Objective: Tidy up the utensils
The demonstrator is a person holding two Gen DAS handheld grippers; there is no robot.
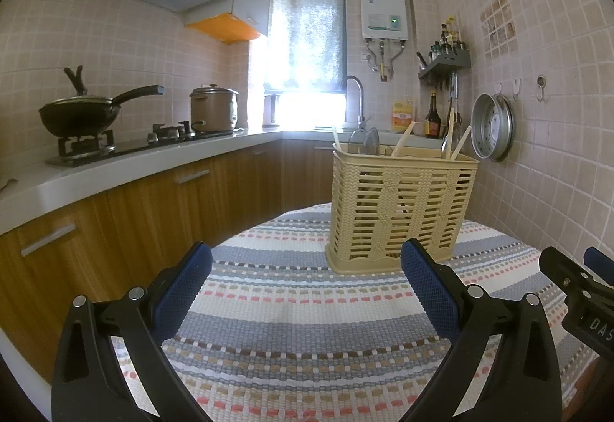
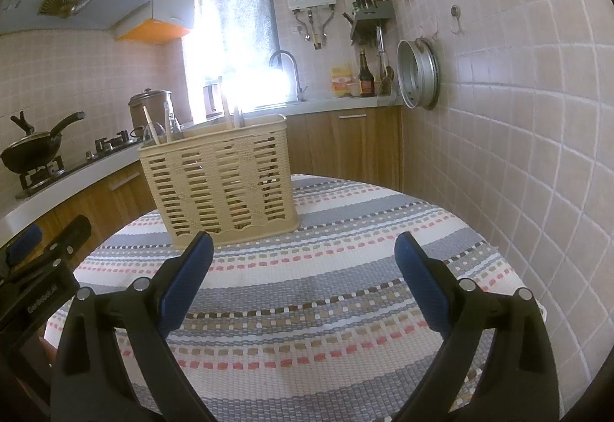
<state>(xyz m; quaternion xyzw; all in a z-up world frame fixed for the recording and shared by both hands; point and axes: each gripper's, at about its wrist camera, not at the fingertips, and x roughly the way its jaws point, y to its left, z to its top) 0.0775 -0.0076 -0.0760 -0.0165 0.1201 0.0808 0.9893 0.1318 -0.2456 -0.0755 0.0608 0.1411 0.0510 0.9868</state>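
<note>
Left gripper and right gripper: both wide, empty, near. Basket, far: light, stiff plastic, likely tippy; utensils upright; grip exposed handles.

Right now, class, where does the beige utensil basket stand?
The utensil basket stands upright on the striped tablecloth, toward the table's far edge: ahead-right of the open left gripper and ahead-left in the right wrist view.
</note>
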